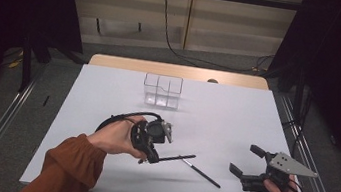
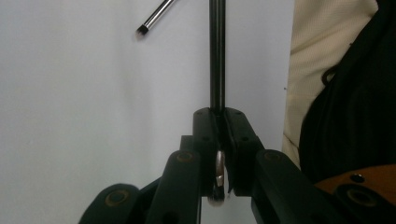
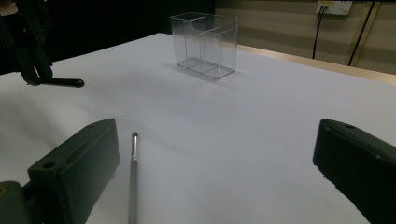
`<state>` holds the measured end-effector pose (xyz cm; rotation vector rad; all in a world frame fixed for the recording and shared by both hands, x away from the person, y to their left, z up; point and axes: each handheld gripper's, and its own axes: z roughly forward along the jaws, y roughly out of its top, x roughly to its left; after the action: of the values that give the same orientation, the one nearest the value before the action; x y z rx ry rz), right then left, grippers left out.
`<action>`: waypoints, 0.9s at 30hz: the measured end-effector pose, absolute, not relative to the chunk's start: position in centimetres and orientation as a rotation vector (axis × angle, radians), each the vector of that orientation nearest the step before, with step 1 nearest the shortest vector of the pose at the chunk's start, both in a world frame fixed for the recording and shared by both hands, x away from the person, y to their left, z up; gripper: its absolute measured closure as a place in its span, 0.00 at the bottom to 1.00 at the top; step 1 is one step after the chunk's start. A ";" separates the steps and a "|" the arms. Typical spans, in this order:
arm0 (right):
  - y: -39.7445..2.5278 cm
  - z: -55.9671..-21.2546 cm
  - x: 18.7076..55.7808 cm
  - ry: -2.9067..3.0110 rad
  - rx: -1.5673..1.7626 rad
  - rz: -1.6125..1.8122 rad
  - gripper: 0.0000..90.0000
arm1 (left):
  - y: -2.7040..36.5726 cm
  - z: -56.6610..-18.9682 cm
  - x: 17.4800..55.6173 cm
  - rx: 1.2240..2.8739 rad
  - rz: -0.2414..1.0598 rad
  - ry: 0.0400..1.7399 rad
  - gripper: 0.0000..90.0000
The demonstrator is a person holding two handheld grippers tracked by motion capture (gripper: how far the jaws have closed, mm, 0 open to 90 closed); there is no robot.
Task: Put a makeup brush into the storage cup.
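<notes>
A thin black brush (image 1: 177,157) is clamped in my left gripper (image 1: 153,158), which is shut on it just above the white table. In the left gripper view its black handle (image 2: 217,56) runs straight out from the closed jaws of my left gripper (image 2: 218,116), and its silver end sits between them. A second thin brush (image 1: 202,173) lies flat on the table; its silver tip (image 2: 154,18) shows beyond the held handle. My right gripper (image 1: 245,159) hovers open and empty to the right of it. The lying brush (image 3: 133,177) rests beside the left jaw of my right gripper (image 3: 215,135).
A clear plastic container (image 1: 162,91) with compartments stands upright at the far middle of the white table sheet (image 1: 236,115). The same container (image 3: 205,44) stands well ahead of the right gripper. The left gripper (image 3: 28,46) with its brush is at far left there.
</notes>
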<state>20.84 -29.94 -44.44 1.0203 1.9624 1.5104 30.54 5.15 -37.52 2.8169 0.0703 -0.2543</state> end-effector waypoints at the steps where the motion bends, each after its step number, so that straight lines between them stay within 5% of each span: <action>1: -29.9 -44.5 20.8 1.964 1.021 1.509 0.00 | 5.1 -37.6 30.6 2.820 -0.249 0.067 0.93; 27: -27.6 -42.6 21.7 2.039 0.903 1.560 0.00 | 5.3 -38.4 31.1 2.845 -0.263 0.027 0.93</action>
<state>21.67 -27.55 -42.61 0.9027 2.0388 1.5598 31.15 5.26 -38.37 2.8448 0.0270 -0.2633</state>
